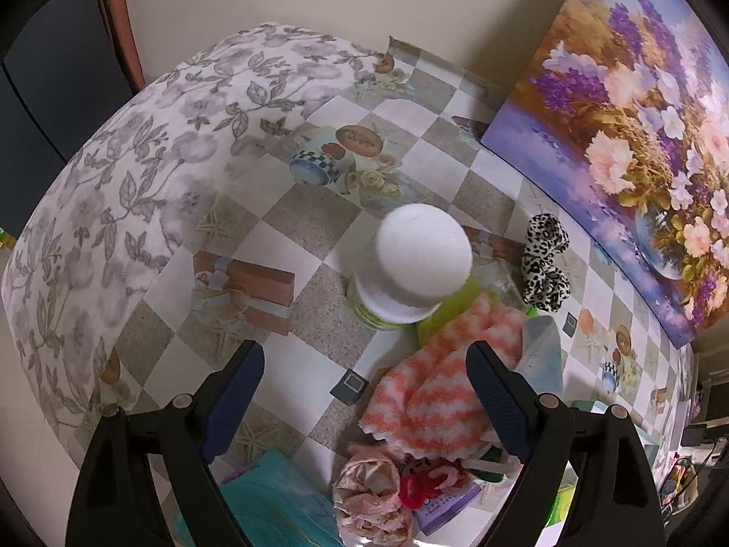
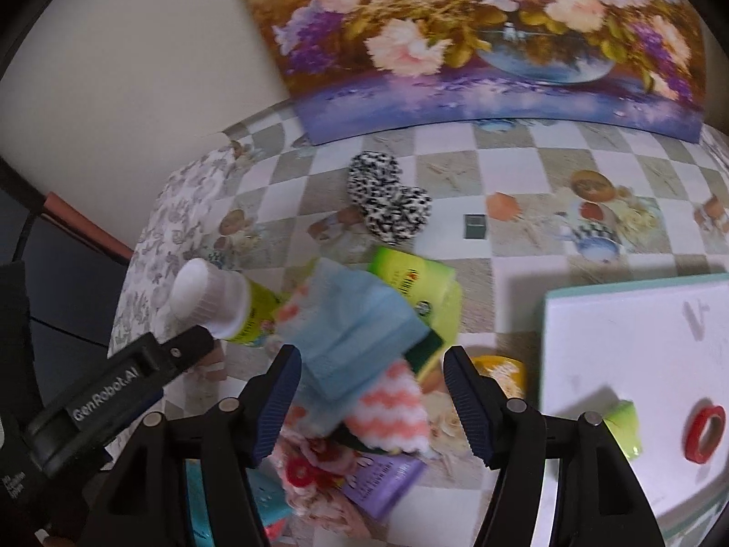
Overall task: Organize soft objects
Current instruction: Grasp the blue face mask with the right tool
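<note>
Hovering over a cluttered checkered tablecloth, both jaw pairs open and empty. Right gripper poised above a pale blue pleated face mask draped over an orange-and-white striped fuzzy cloth; left gripper spread wide beside the same pile. Judging best approach: descending straight, pinching only the mask's top fold, avoiding the white-capped green bottle nearby.

Leopard-print scrunchie; coral-striped, seemingly fuzzy cloth
</note>
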A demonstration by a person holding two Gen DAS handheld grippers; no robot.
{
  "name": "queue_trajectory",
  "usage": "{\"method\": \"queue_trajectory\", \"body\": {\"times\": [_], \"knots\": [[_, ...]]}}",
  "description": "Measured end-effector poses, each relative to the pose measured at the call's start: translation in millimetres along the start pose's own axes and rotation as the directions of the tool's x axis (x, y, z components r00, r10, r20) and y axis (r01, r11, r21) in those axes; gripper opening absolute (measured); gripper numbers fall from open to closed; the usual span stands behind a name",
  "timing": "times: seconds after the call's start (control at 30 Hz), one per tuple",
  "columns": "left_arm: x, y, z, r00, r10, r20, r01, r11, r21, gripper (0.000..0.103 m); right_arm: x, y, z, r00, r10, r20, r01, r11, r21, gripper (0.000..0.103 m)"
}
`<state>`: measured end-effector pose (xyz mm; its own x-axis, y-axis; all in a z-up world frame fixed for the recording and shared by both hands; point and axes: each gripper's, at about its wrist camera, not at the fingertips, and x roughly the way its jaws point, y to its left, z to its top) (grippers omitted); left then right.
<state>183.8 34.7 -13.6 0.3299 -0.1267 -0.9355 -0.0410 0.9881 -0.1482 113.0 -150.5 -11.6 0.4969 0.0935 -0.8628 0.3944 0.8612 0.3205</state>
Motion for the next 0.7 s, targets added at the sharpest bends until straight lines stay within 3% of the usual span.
{"method": "queue_trajectory", "body": {"times": [0.2,0.7], "knots": [[1,9,3,1.000,0.011,0.005,-0.011,1.000,-0.028,0.091,10,18,-1,1.000,0.021,-0.001,-0.021,0.999,-0.050,0.072],[3,12,3,1.000,0.023,-0.004,-0.023,0.999,-0.041,0.091,42,31,-10,0.999,-0.027,-0.034,0.023,0.993,-0.116,0.072]]}}
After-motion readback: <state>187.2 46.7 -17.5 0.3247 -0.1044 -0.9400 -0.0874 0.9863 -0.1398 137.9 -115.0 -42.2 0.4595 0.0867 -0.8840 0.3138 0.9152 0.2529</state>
